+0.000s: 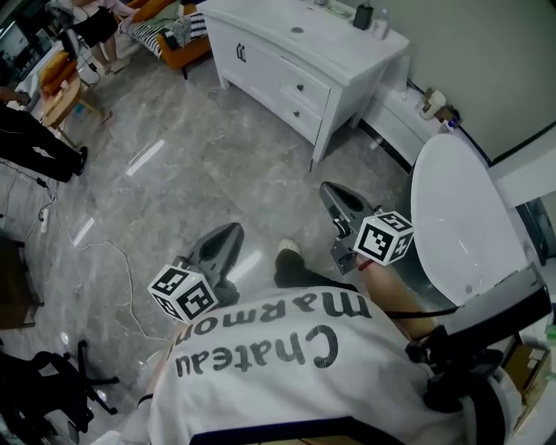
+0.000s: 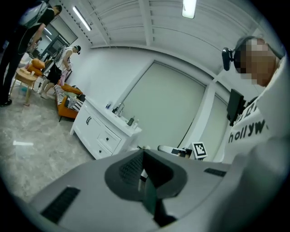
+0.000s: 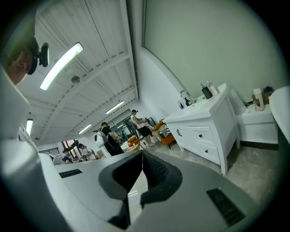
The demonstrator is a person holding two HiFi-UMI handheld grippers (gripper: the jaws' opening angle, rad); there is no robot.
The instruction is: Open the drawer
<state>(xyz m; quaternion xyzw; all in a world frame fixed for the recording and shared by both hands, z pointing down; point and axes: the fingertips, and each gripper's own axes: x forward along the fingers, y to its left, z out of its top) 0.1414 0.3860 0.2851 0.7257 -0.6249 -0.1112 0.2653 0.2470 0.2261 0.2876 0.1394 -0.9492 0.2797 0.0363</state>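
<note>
Two fronts with small dark knobs, the upper drawer (image 1: 303, 85) and the lower drawer (image 1: 301, 113), sit stacked in the right half of the white vanity (image 1: 261, 30). Both are pushed in flush. They lie well ahead of my fingertips, across an open stretch of grey marbled floor (image 1: 174, 165), and nothing of mine touches them. A dark bottle (image 1: 363, 16) stands on the vanity top, above and beyond the drawers.

My right gripper (image 1: 327, 189) is the nearer of the two to the vanity. Its fingers are pressed together at the tips with nothing between them. In the right gripper view the drawers appear to the right of the closed tips. I hold that gripper out from my chest, close to level and dipped slightly, its marker cube (image 1: 383, 236) back toward my bare forearm.

My left gripper (image 1: 231, 232) is out in front of me too, set apart from the right one and further from the vanity. Its fingers are also closed tip to tip and empty. It has the same slight downward tilt, and in its own view the drawers sit to the left of the tips.

Just right of my right fingers is a white oval fixture (image 1: 456, 217). Left of my left fingers a thin cable (image 1: 117, 261) trails over the floor. Far off to the upper left stands an orange chair (image 1: 178, 43).
</note>
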